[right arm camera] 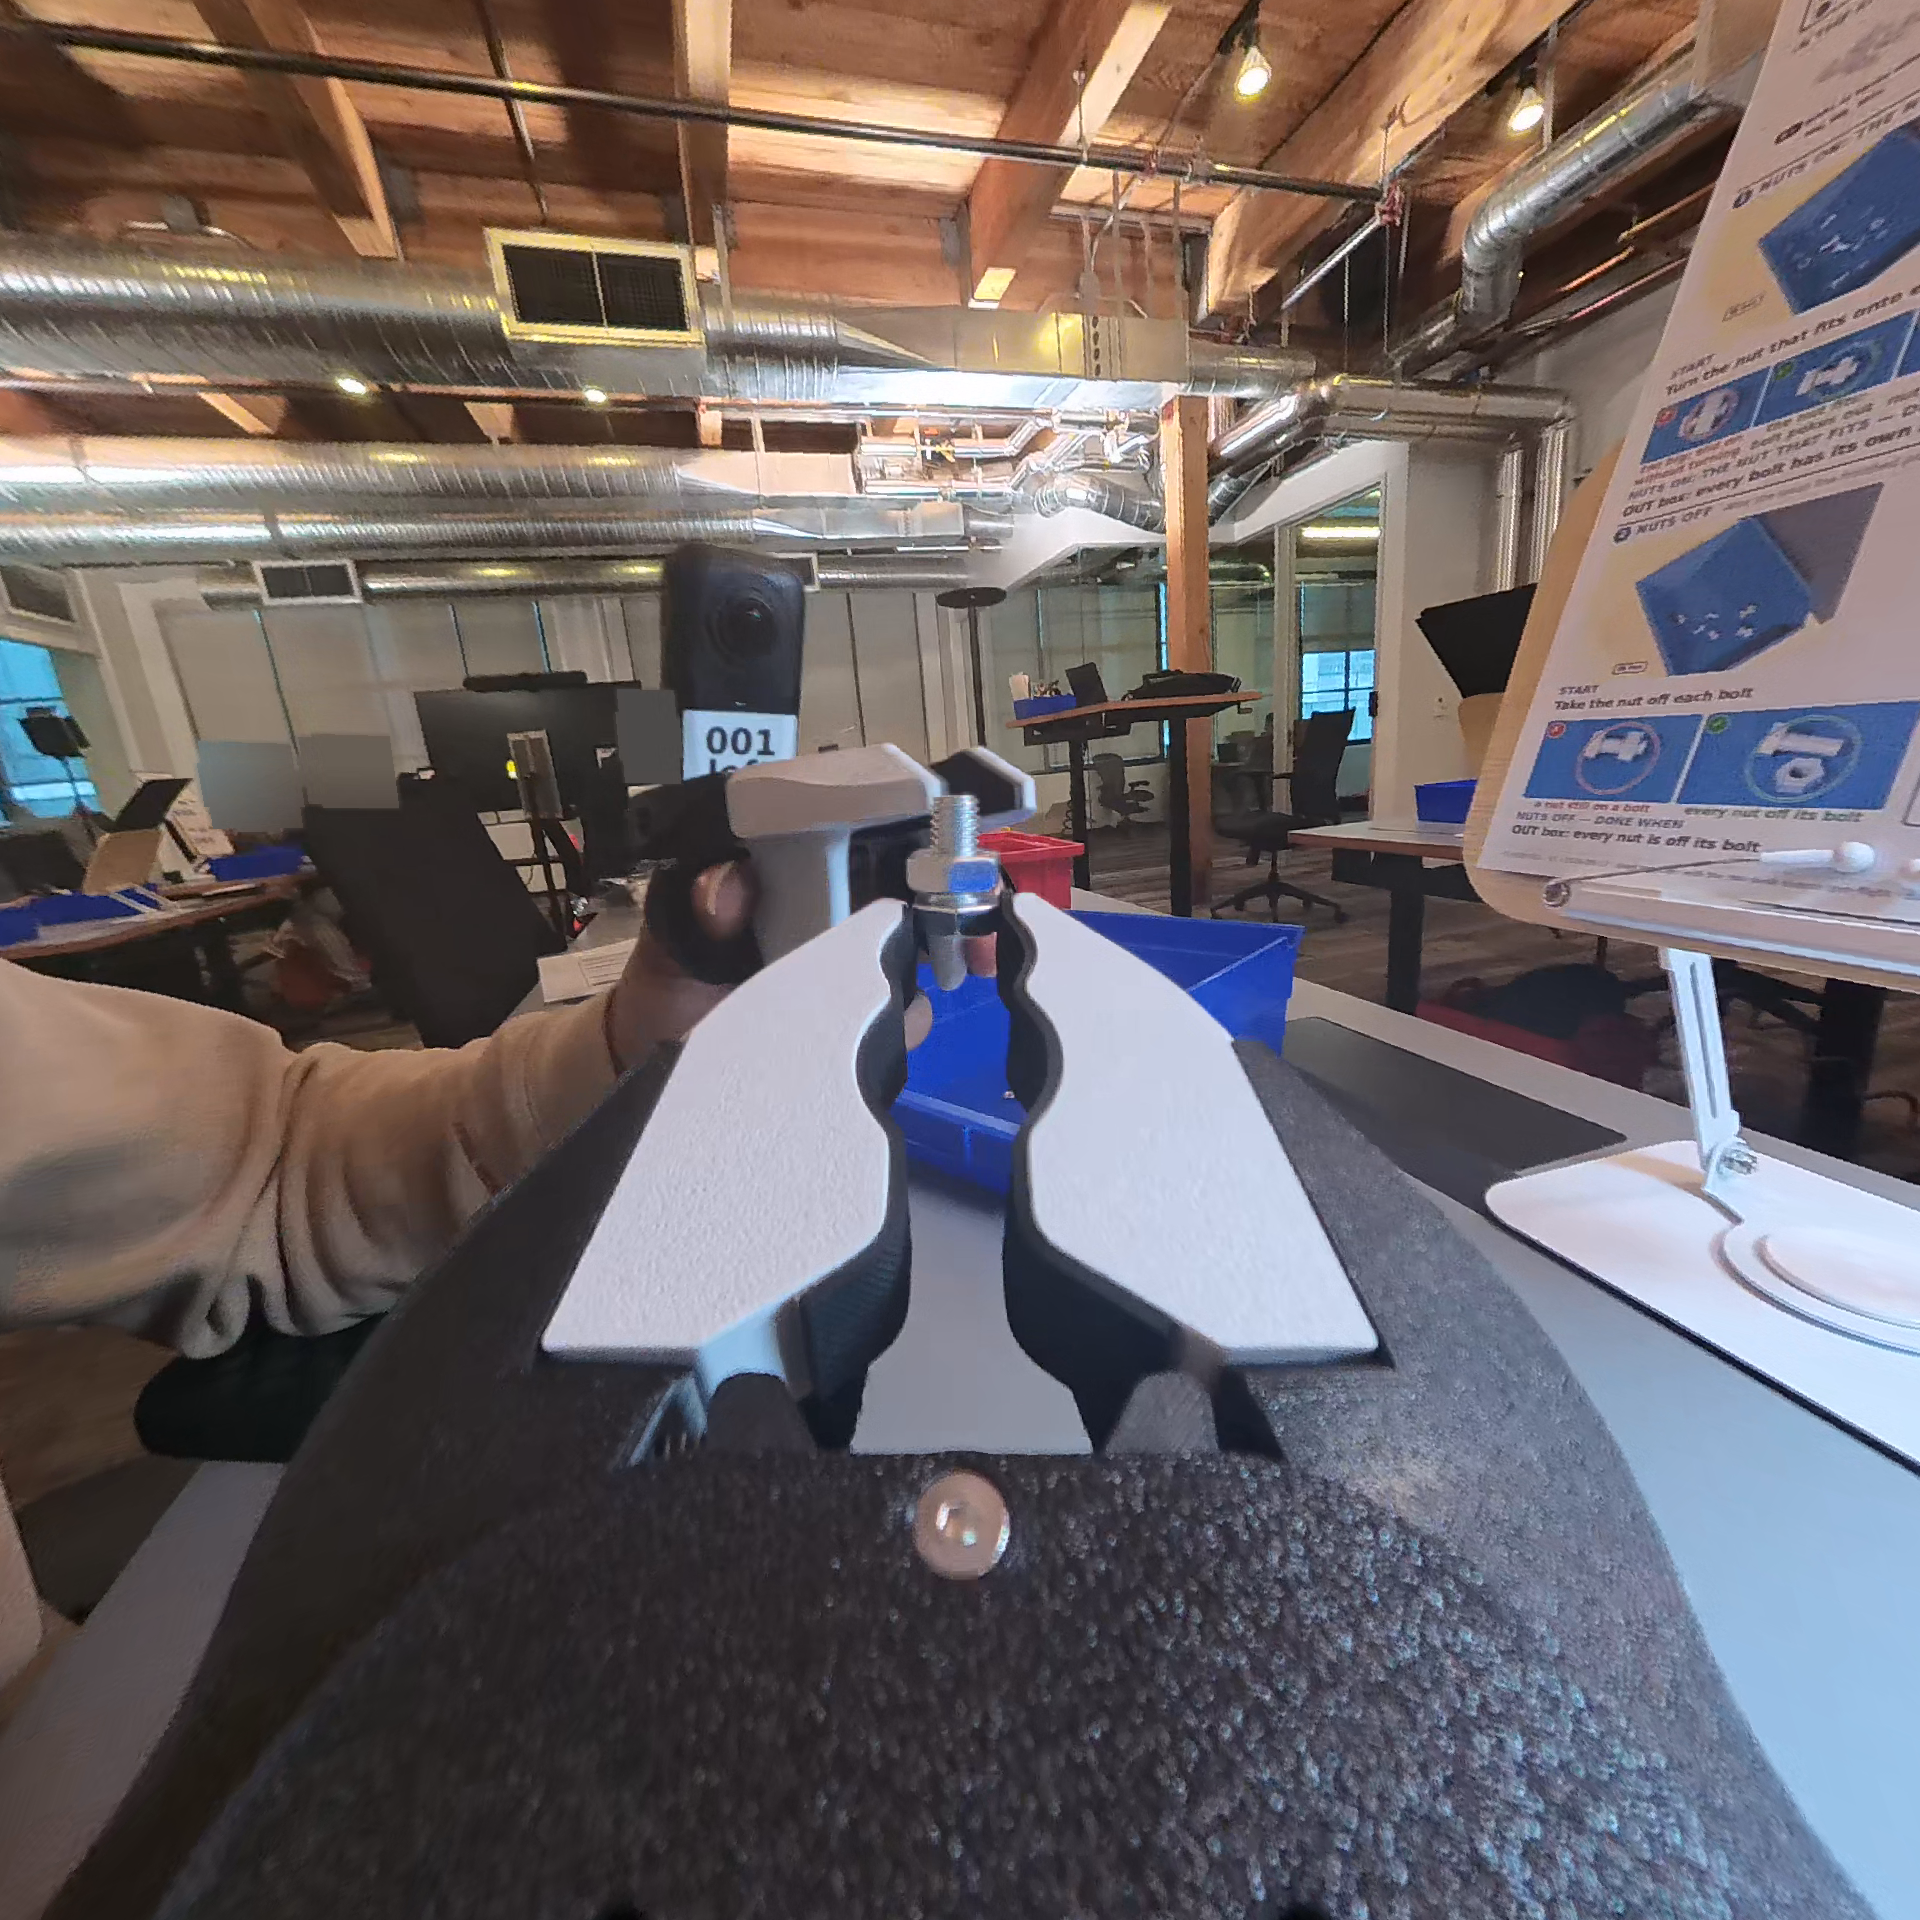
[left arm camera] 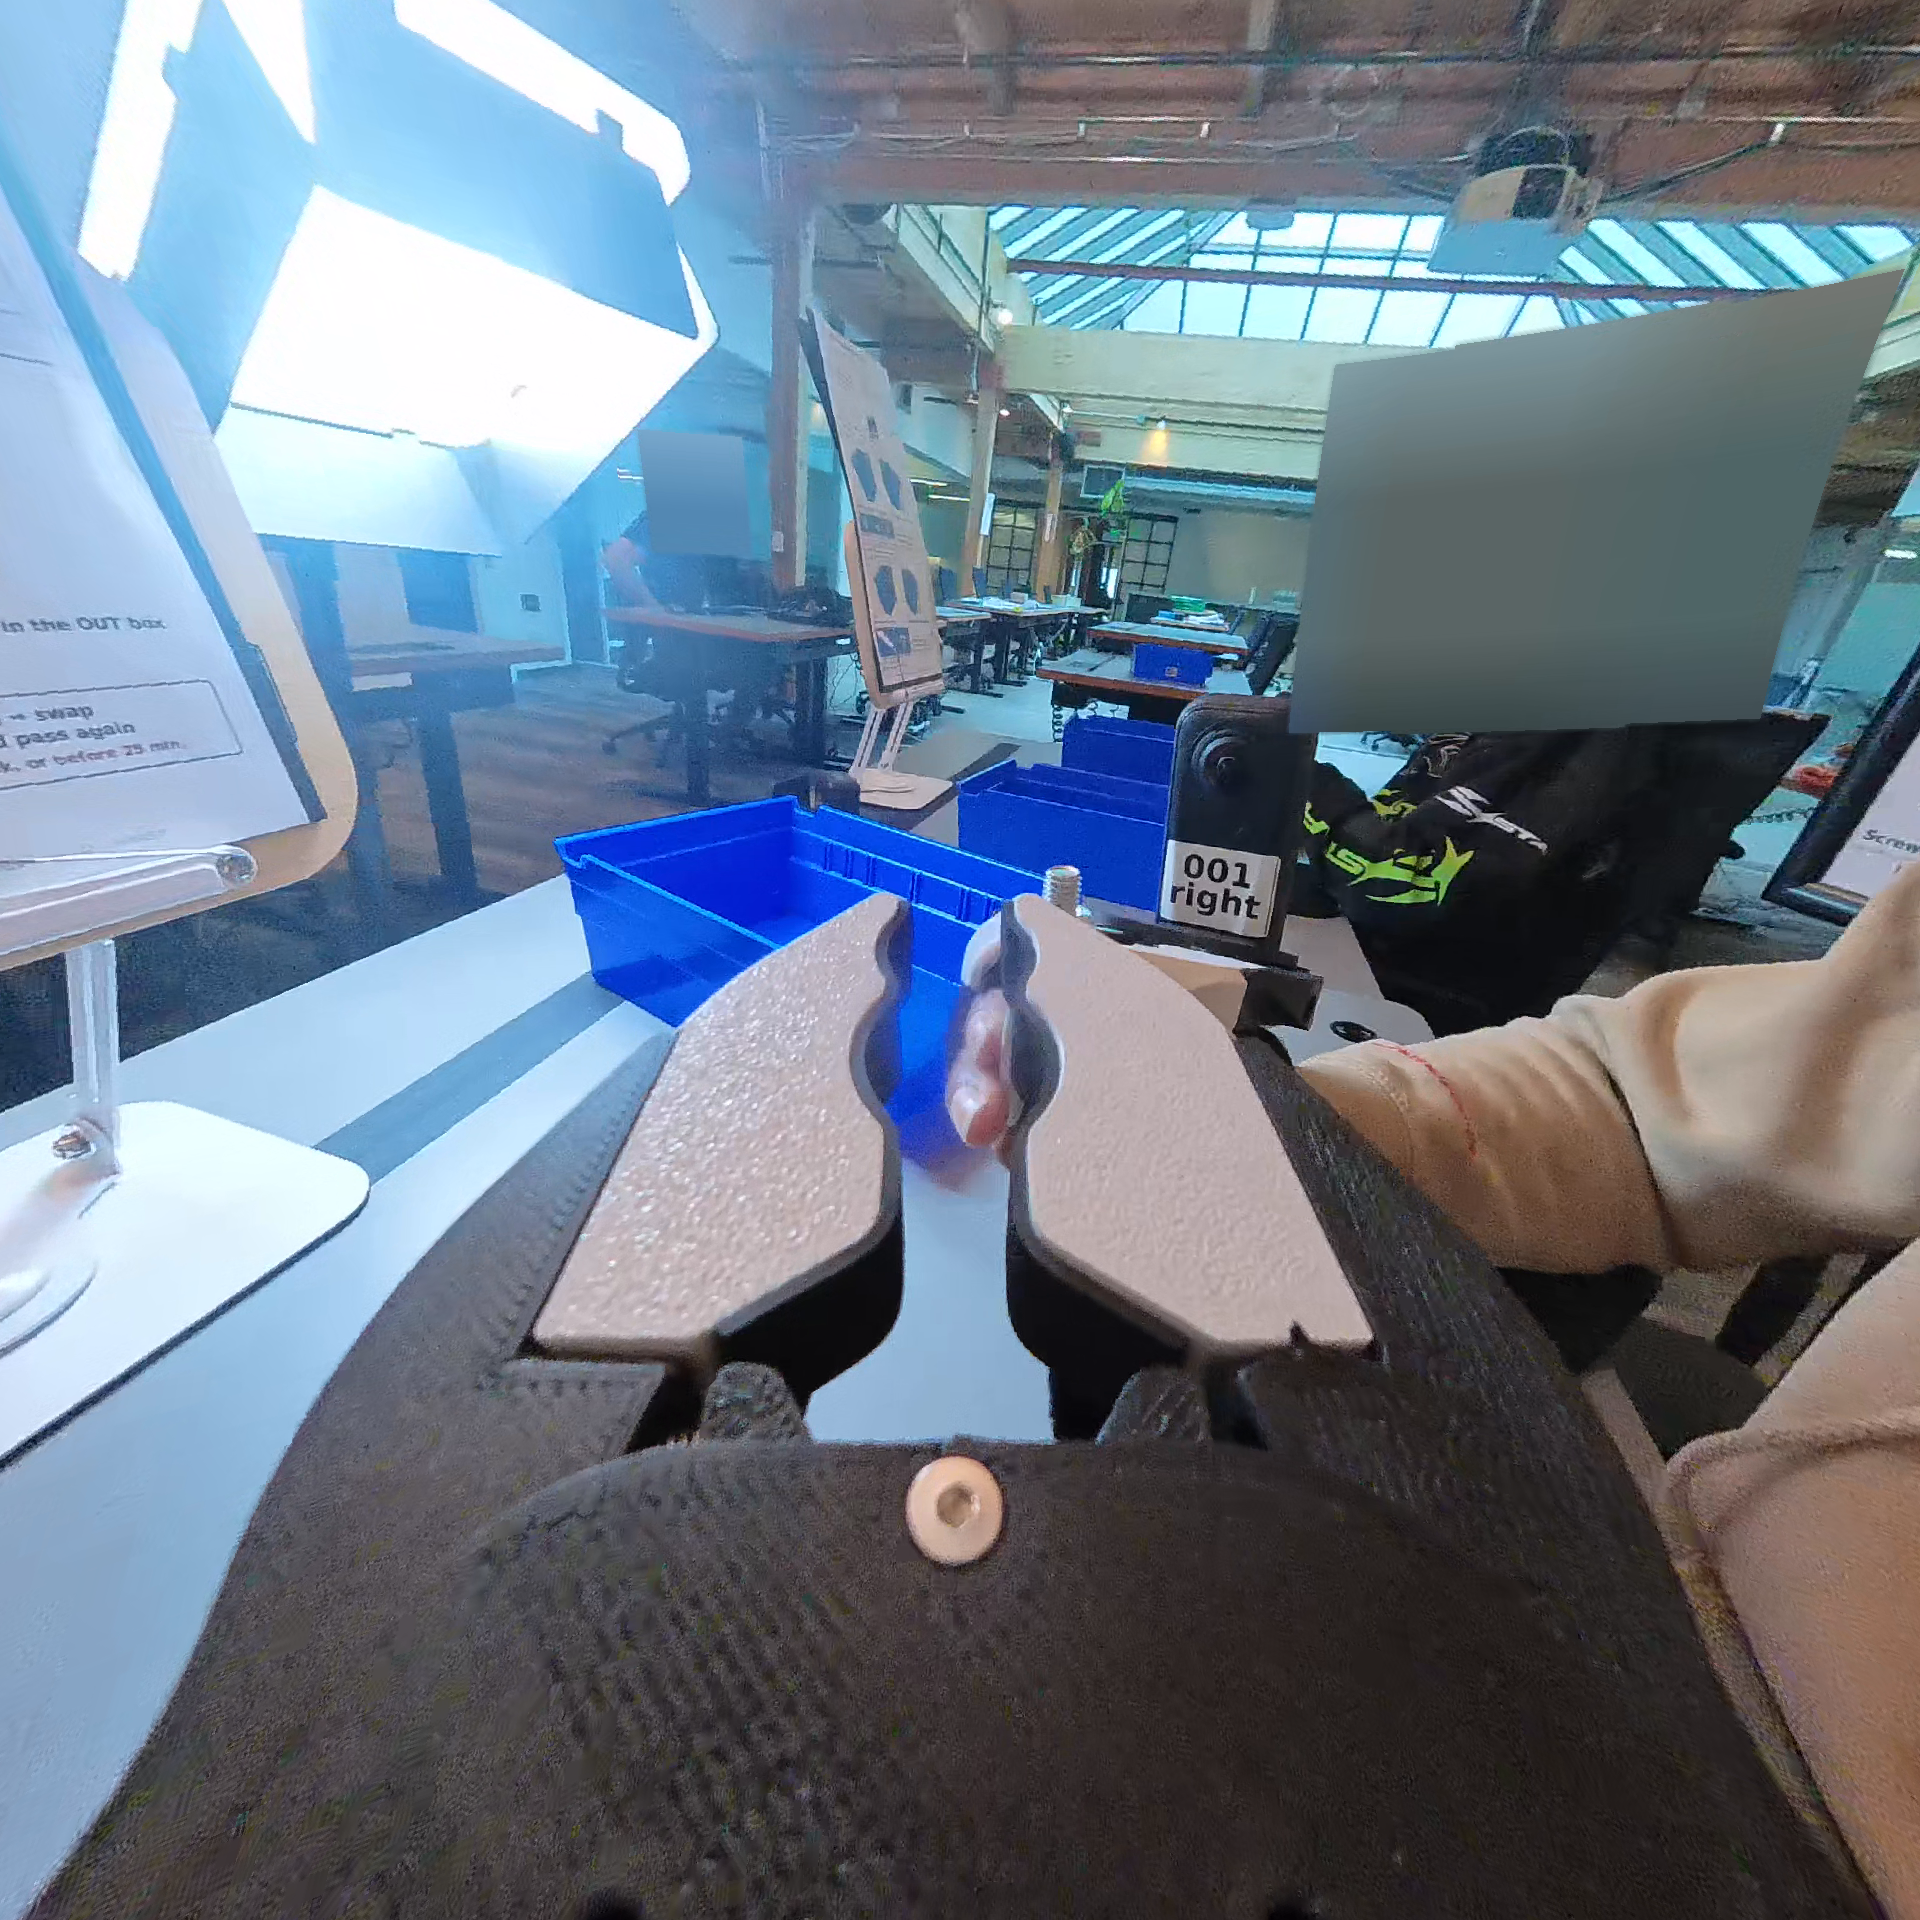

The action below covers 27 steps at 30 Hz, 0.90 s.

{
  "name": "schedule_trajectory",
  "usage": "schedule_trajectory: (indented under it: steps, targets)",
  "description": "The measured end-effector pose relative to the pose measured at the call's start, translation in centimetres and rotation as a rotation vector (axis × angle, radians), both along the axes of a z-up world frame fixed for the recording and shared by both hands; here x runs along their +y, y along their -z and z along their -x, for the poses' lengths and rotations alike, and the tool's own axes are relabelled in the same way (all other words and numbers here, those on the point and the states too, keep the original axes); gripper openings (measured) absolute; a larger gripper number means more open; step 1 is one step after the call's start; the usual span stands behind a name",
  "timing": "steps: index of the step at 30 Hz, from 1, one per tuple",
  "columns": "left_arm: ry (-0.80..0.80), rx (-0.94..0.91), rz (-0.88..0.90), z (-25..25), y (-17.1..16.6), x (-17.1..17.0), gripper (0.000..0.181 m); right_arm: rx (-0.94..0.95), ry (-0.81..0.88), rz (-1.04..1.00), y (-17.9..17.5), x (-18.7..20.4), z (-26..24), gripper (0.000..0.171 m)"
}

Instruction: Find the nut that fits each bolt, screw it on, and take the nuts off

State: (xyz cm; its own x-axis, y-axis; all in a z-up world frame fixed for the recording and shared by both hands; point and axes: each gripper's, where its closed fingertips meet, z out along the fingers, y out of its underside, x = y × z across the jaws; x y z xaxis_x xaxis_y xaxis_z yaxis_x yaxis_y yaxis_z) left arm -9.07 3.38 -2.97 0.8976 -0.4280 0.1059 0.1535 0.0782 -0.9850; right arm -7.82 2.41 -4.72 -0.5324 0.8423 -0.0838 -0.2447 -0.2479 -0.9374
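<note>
While the right tongs [right arm camera: 956, 961] grip a bolt [right arm camera: 954, 914] upright by its lower shank, its threaded end points up and a nut [right arm camera: 954, 878] sits on it above a washer, just over the fingertips. Fingers of a hand show behind the bolt, between the tips. Just beyond, the left tongs [right arm camera: 883, 795] face the bolt from the far left, held by a hand [right arm camera: 686, 935] in a beige sleeve; from here I cannot tell how far apart they are.

From the left wrist view, the left tongs [left arm camera: 956, 925] stand narrowly apart with nothing metal between them, only a blurred fingertip [left arm camera: 982, 1049] in the gap. The bolt's threaded tip [left arm camera: 1062, 886] pokes up just right of the right finger, beside the right tool's black body [left arm camera: 1226, 810].

Below both tools lies a grey counter [left arm camera: 312, 1039] carrying an open blue bin [left arm camera: 727, 904], near the tongs and just past them. 2 more blue bins [left arm camera: 1060, 821] stand farther right. A white stand holding an instruction sheet [right arm camera: 1714, 623] sits on the counter at the right, and another such stand [left arm camera: 125, 727] at the left.
</note>
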Motion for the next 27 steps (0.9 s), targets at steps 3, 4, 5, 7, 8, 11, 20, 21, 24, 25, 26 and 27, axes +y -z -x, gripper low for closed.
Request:
schedule_trajectory:
  steps: [3,4,5,7,8,11,20,21,24,25,26,27]
  targets:
    - [0.019,0.052,-0.005,-1.2,0.1,0.0,0.018,-0.011,-0.004,0.004,0.3,-0.1,0.2,0.015]
    - [0.027,0.047,-0.004,-1.5,0.2,0.0,0.018,-0.014,-0.005,0.005,0.3,-0.1,0.2,0.015]
    - [0.031,0.041,-0.002,-1.5,0.2,0.0,0.018,-0.016,-0.006,0.006,0.4,-0.1,0.2,0.015]
    - [0.033,0.038,0.006,-1.4,0.4,0.1,0.018,-0.018,-0.004,0.004,0.4,0.0,0.2,0.015]
    - [0.038,0.038,0.011,-1.4,0.6,0.1,0.018,-0.021,-0.005,0.001,0.4,-0.1,0.2,0.015]
    - [0.049,0.050,0.025,-1.6,0.9,0.2,0.016,-0.032,-0.001,-0.021,0.7,-0.2,0.3,0.015]
    - [0.048,0.159,0.106,-1.9,2.8,0.5,0.013,-0.127,0.049,-0.192,3.0,-0.8,1.3,0.014]
    - [0.041,0.185,0.125,-1.8,3.2,0.6,0.009,-0.140,0.052,-0.209,3.3,-0.8,1.4,0.014]
    - [0.035,0.221,0.153,-1.4,3.8,0.6,0.008,-0.171,0.054,-0.230,3.9,-0.6,1.6,0.014]
    - [0.042,0.210,0.155,-1.4,3.8,0.6,0.008,-0.176,0.051,-0.237,3.9,-0.5,1.6,0.014]
    - [0.052,0.192,0.157,-1.4,3.8,0.6,0.008,-0.179,0.048,-0.245,3.9,-0.5,1.5,0.014]
    - [0.063,0.174,0.156,-1.4,3.8,0.6,0.008,-0.181,0.045,-0.254,3.8,-0.4,1.5,0.014]
